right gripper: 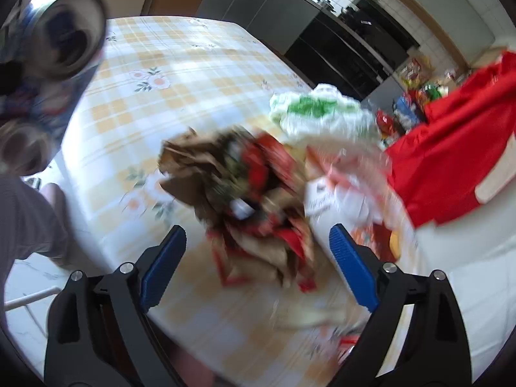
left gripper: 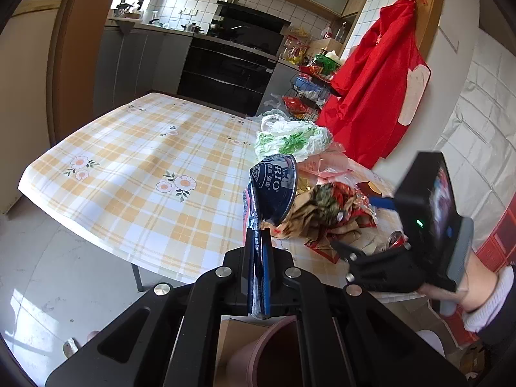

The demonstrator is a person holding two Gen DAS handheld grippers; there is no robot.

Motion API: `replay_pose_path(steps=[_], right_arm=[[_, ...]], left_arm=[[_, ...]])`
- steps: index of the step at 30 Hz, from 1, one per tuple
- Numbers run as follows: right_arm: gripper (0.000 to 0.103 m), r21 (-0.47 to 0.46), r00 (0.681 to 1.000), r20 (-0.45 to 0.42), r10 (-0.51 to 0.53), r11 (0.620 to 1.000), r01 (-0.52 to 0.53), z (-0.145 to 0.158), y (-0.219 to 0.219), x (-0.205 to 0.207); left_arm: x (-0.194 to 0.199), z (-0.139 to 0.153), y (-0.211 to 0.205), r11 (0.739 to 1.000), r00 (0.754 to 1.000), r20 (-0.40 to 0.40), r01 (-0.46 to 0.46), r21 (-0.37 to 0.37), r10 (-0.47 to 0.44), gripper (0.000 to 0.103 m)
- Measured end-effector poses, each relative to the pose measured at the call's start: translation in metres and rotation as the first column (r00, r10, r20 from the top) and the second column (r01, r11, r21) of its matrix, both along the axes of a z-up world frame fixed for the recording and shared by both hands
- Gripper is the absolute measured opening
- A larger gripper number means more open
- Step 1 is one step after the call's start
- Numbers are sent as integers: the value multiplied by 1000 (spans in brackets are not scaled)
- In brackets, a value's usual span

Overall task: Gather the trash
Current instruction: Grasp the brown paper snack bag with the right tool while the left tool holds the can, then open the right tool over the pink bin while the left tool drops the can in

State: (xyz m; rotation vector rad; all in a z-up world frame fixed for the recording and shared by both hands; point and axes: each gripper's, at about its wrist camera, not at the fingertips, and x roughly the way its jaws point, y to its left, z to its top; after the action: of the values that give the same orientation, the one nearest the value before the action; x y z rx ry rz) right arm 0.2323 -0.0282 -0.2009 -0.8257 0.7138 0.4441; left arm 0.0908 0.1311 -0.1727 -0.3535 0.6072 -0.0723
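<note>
So your left gripper point(left gripper: 258, 242) is clamped on a flattened can point(left gripper: 274, 187) above the bin point(left gripper: 258, 348). Your right gripper point(right gripper: 258, 258) stands wide and empty before crumpled wrappers point(right gripper: 251, 187); much trash remains on the worktop point(left gripper: 129, 167).

The tablecloth point(left gripper: 135, 161) was yellow-and-white plaid with pink flowers. Clamped in the left gripper point(left gripper: 258, 251) was a dark blue can point(left gripper: 277, 187); ahead of the right gripper's point(right gripper: 254, 258) blue pads point(right gripper: 351, 271) lay brown-and-red crumpled wrappers point(right gripper: 245, 187), with a white-and-green bag point(right gripper: 322, 113) and red cloth point(right gripper: 458, 148) beyond.
</note>
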Motion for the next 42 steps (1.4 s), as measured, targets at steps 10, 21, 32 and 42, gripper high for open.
replay_pose_path(steps=[10, 21, 32, 42], right_arm=[[81, 196, 970, -204, -131, 965, 171, 7, -19, 62], [95, -45, 993, -93, -65, 997, 61, -33, 10, 51], [23, 284, 975, -198, -105, 945, 160, 11, -33, 26], [7, 364, 972, -205, -119, 912, 188, 17, -72, -19]], left_arm=[[-3, -2, 12, 1000, 1000, 1, -22, -17, 22, 5], [8, -14, 10, 999, 999, -31, -15, -33, 14, 5], [5, -4, 1, 1000, 1000, -20, 5, -23, -5, 5], [-13, 13, -31, 998, 998, -14, 65, 21, -65, 5]])
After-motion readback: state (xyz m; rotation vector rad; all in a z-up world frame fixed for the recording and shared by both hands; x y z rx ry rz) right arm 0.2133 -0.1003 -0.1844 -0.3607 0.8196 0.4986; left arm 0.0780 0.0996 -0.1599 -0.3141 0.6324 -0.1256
